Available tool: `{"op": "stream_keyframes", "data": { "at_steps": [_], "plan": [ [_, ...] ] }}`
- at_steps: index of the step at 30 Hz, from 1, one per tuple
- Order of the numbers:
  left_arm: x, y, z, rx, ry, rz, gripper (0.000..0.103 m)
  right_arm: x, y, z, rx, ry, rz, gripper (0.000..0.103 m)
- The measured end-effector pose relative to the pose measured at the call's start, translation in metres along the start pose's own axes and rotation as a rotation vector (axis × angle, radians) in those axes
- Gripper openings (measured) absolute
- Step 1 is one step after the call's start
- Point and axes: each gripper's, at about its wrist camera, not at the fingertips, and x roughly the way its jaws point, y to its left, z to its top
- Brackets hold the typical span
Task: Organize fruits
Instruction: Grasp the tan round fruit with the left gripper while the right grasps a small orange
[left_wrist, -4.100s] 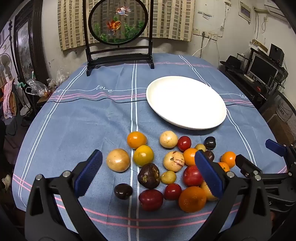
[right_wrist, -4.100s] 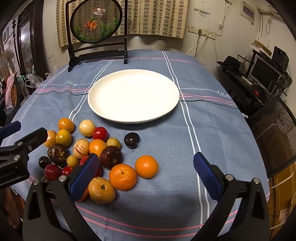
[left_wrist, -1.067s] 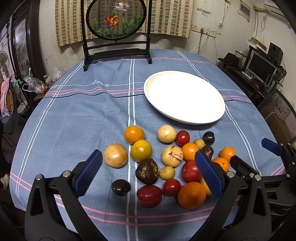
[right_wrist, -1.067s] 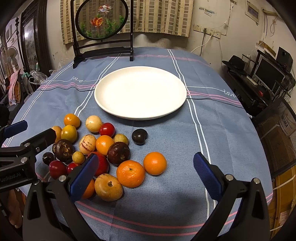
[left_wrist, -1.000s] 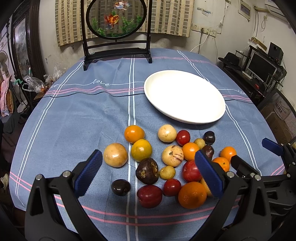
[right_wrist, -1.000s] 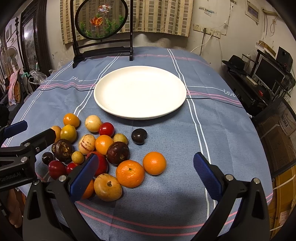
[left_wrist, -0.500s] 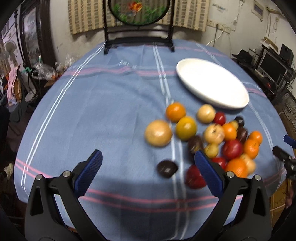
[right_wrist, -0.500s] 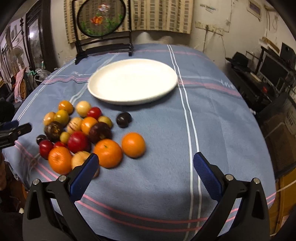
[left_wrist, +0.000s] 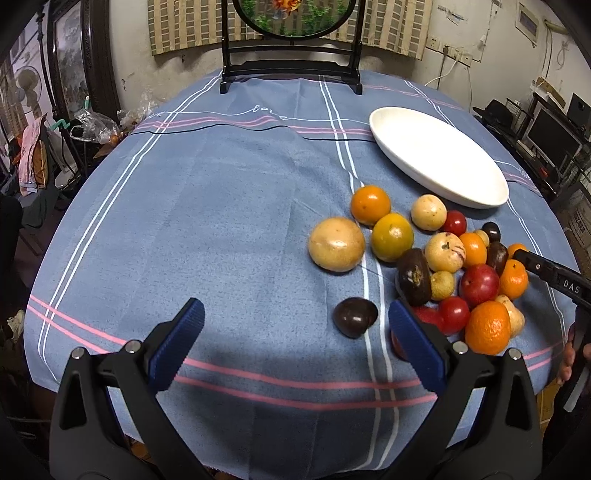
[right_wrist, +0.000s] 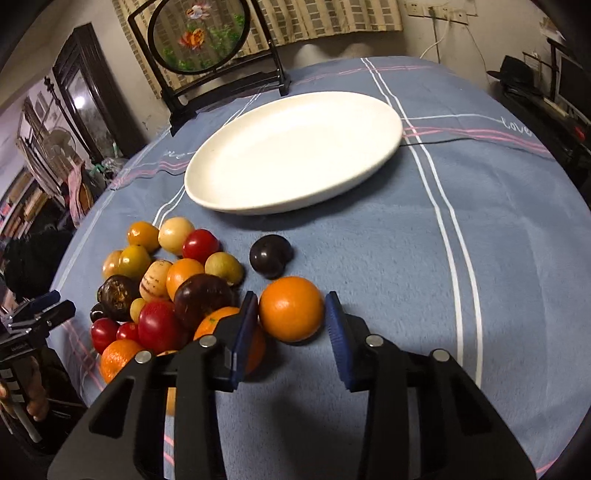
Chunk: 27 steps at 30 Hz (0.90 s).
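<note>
Right gripper (right_wrist: 290, 318): low centre of the right wrist view, blue pads on either side of an orange (right_wrist: 291, 308) — pads look to touch its two sides, fruit resting on the tablecloth (right_wrist: 406, 266); gripping it as far as the view shows.
Left gripper (left_wrist: 291, 334): bottom centre of the left wrist view, fingers wide apart, nothing between them — only bare cloth there.
Small dark plum (left_wrist: 355, 316): just left of the left gripper's right pad (left_wrist: 413, 341), apart from it, lower centre-right of the left view.
Fruit pile (right_wrist: 162, 284): left-centre of the right wrist view, right side of the left view; oranges, red, yellow and dark purple fruits bunched together and touching.
Second orange (right_wrist: 236, 341): directly behind the right gripper's left pad, partly hidden by it.
Lone dark plum (right_wrist: 270, 255): just above the gripped orange in the right view, between it and the plate, slightly apart from the pile.
Big tan fruit (left_wrist: 336, 244): left edge of the pile in the left view, centre-right of the frame.
Plate (right_wrist: 229, 192): white, upper centre of the right view, no fruit on it; upper right in the left view (left_wrist: 480, 192).
Round picture stand (right_wrist: 201, 35): upper left of the right view, at the table's far edge.
Monitor (left_wrist: 550, 138): right edge of the left view, off the table.
</note>
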Motion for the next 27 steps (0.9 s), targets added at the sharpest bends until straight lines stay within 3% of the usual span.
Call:
{"op": "stream_keyframes", "data": {
  "at_steps": [7, 12, 13, 14, 17, 20, 24, 25, 26, 27],
  "plan": [
    [0.014, 0.010, 0.015, -0.012, -0.008, 0.024, 0.101, -0.031, 0.007, -0.017, -0.037, -0.044, -0.143, 0.038],
    [0.035, 0.005, 0.024, 0.009, 0.008, -0.045, 0.099, -0.028, -0.005, -0.026, 0.009, -0.010, -0.138, 0.038],
    [0.038, 0.003, 0.024, 0.013, 0.008, -0.051, 0.091, -0.029, -0.006, -0.027, 0.007, -0.008, -0.143, 0.038],
    [0.046, 0.001, 0.026, 0.016, 0.018, -0.050, 0.073, -0.029, -0.006, -0.028, 0.004, -0.007, -0.149, 0.038],
    [0.061, -0.003, 0.032, 0.009, 0.042, -0.151, 0.068, -0.029, -0.006, -0.030, 0.004, -0.005, -0.155, 0.038],
    [0.066, -0.021, 0.034, 0.087, 0.042, -0.147, 0.062, -0.030, -0.004, -0.032, 0.004, 0.011, -0.160, 0.038],
    [0.073, -0.031, 0.033, 0.133, 0.053, -0.166, 0.063, -0.031, -0.004, -0.035, 0.000, 0.021, -0.161, 0.038],
    [0.078, -0.028, 0.035, 0.113, 0.063, -0.184, 0.060, -0.030, -0.004, -0.035, -0.001, 0.019, -0.163, 0.038],
    [0.080, -0.024, 0.038, 0.101, 0.063, -0.188, 0.049, -0.030, -0.004, -0.035, -0.003, 0.019, -0.165, 0.038],
    [0.080, -0.023, 0.038, 0.100, 0.055, -0.175, 0.045, -0.029, -0.004, -0.034, -0.005, 0.021, -0.167, 0.038]
  ]
}}
